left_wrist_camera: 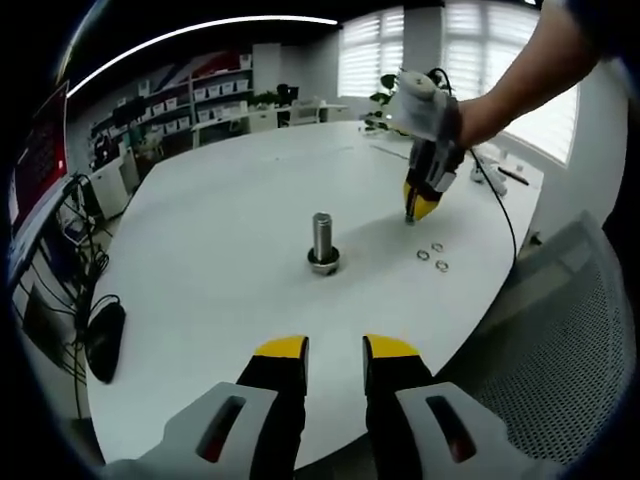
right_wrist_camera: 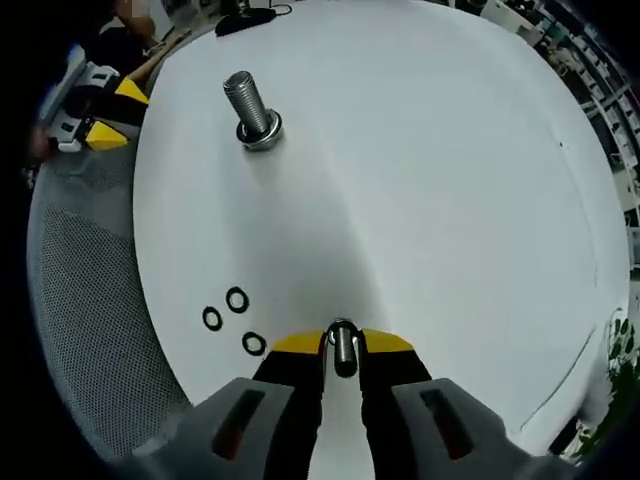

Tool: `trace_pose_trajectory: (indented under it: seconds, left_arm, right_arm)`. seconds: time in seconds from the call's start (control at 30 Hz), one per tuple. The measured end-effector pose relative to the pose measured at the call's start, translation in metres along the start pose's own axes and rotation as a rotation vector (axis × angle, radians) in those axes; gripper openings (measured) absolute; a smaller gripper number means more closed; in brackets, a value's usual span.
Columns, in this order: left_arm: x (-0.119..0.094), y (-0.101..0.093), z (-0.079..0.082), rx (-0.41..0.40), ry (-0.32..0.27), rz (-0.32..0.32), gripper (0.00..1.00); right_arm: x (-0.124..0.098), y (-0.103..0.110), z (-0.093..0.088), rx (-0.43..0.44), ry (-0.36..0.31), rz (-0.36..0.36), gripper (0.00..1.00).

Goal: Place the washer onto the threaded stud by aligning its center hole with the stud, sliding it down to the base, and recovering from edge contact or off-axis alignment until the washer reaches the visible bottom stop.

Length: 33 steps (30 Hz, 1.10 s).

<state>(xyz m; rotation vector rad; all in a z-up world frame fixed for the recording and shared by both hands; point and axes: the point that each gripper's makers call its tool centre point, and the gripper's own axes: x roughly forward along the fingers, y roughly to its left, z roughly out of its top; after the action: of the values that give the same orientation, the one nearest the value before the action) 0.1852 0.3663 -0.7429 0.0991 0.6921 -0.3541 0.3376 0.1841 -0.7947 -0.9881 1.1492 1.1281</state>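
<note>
Right hand-held gripper (right_wrist_camera: 341, 345) pinches a round metal washer (right_wrist_camera: 343, 350); left hand-held gripper (left_wrist_camera: 335, 347) spread; ridged steel stud (right_wrist_camera: 250, 106) upright

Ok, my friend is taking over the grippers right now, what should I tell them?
Right gripper: shut on a washer, held on edge just above the table.
Left gripper: open, holding nothing, pointed at the stud.
The stud stands upright on the table, with at least one washer already at its base. Three spare washers lie near the right gripper.
Done: a washer is picked up.
Left: carry it over the stud, line up the hole, slide it down to the bottom.
</note>
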Motion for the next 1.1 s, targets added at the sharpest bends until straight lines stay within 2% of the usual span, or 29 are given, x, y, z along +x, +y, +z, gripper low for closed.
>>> trace_pose_trajectory:
  seconds: [0.3, 0.6, 0.9, 1.1]
  left_arm:
    - [0.0, 0.001, -0.001, 0.001, 0.004, 0.002, 0.19]
    - [0.001, 0.002, -0.002, 0.005, 0.008, 0.007, 0.19]
    - [0.0, 0.002, -0.002, 0.007, 0.005, 0.009, 0.19]
    - [0.0, 0.001, -0.003, 0.012, 0.01, 0.011, 0.19]
  right_arm:
    - [0.005, 0.0, -0.003, -0.01, 0.008, 0.004, 0.16]
    - [0.001, -0.004, -0.014, 0.04, 0.004, -0.024, 0.23]
    - [-0.001, 0.006, -0.033, 0.079, -0.002, -0.029, 0.26]
    - [-0.005, 0.017, -0.037, 0.097, -0.02, -0.027, 0.27]
